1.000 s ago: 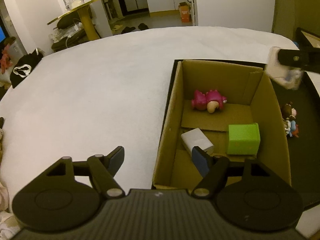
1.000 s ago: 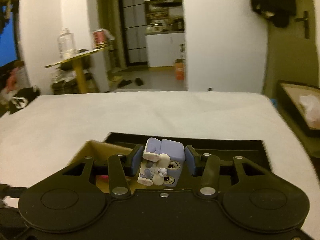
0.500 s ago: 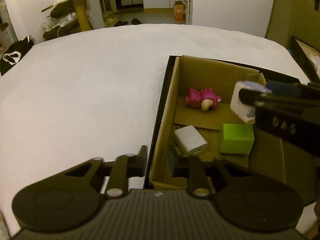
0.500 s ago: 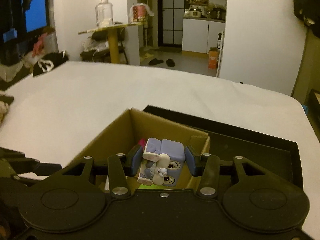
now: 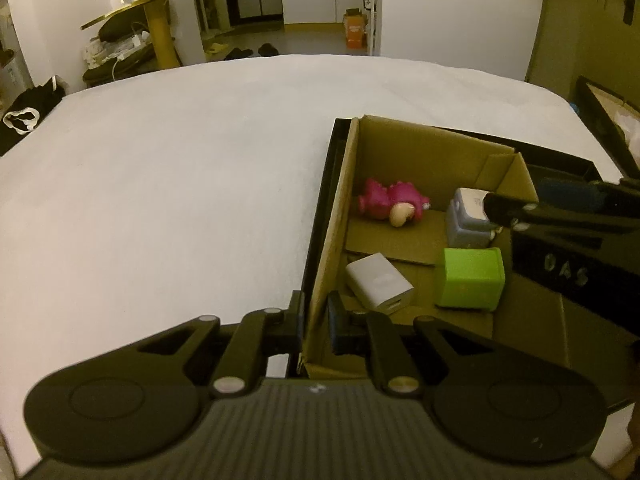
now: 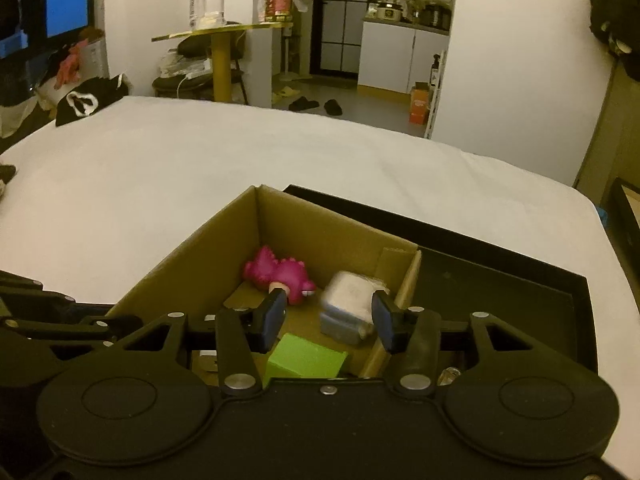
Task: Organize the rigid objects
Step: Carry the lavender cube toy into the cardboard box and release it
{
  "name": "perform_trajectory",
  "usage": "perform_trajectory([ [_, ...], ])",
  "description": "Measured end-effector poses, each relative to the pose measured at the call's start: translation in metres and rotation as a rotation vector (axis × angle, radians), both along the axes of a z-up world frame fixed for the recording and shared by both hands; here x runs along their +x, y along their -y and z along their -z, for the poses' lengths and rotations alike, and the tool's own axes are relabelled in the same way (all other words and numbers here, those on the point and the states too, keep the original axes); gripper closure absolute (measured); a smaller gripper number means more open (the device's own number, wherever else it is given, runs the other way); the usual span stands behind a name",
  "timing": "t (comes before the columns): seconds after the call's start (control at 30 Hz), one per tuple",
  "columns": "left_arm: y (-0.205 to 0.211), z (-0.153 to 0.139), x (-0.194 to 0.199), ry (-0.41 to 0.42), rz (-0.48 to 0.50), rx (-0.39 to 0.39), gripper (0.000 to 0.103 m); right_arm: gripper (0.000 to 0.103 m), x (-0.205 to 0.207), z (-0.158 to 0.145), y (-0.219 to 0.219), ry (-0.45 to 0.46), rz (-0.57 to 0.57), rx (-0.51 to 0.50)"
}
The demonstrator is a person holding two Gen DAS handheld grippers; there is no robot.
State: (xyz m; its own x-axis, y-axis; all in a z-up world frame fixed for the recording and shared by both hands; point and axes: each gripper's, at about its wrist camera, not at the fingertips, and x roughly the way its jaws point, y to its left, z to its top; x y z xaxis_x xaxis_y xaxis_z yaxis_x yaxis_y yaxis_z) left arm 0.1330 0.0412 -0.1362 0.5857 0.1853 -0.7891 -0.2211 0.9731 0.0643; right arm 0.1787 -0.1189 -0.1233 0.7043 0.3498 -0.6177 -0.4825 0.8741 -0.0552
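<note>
An open cardboard box (image 5: 420, 148) (image 6: 320, 232) sits in a black tray (image 6: 500, 276). Inside lie a pink toy (image 5: 394, 204) (image 6: 280, 274), a white charger block (image 5: 378, 282) and a green cube (image 5: 470, 278) (image 6: 306, 360). A grey-purple block toy (image 5: 468, 222) (image 6: 346, 306), blurred in the right wrist view, rests in the box by its right wall. My right gripper (image 6: 328, 320) hovers over the box with its jaws opening; the toy lies below them, touching neither pad. My left gripper (image 5: 316, 322) is shut on the box's near left wall.
The tray lies on a wide white surface (image 5: 180, 180). Beyond its far edge stand a yellow side table (image 6: 222, 36) with a clear jug, and a black garment (image 6: 92, 98) at the left. Another dark-rimmed box (image 5: 608, 108) is at the far right.
My left gripper closed onto the box's left wall. My right gripper swung in over the box, opened, and the grey-purple toy left its pads and dropped inside.
</note>
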Motion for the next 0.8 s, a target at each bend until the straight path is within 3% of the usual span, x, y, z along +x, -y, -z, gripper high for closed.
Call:
perform_trajectory([
  [0.2, 0.001, 0.000, 0.000, -0.009, -0.004, 0.009, 0.092, 0.040, 0.002, -0.007, 0.012, 0.033, 0.060, 0.040],
  [0.33, 0.001, 0.000, 0.001, -0.013, -0.008, 0.010, 0.092, 0.036, 0.009, -0.009, 0.026, 0.046, 0.118, 0.066],
  [0.47, 0.006, 0.000, 0.002, -0.020, -0.008, 0.041, 0.089, 0.034, 0.016, -0.005, 0.038, 0.024, 0.168, 0.088],
  [0.8, 0.016, -0.003, 0.005, -0.042, -0.013, 0.126, 0.085, 0.019, 0.024, 0.011, 0.062, -0.042, 0.252, 0.131],
])
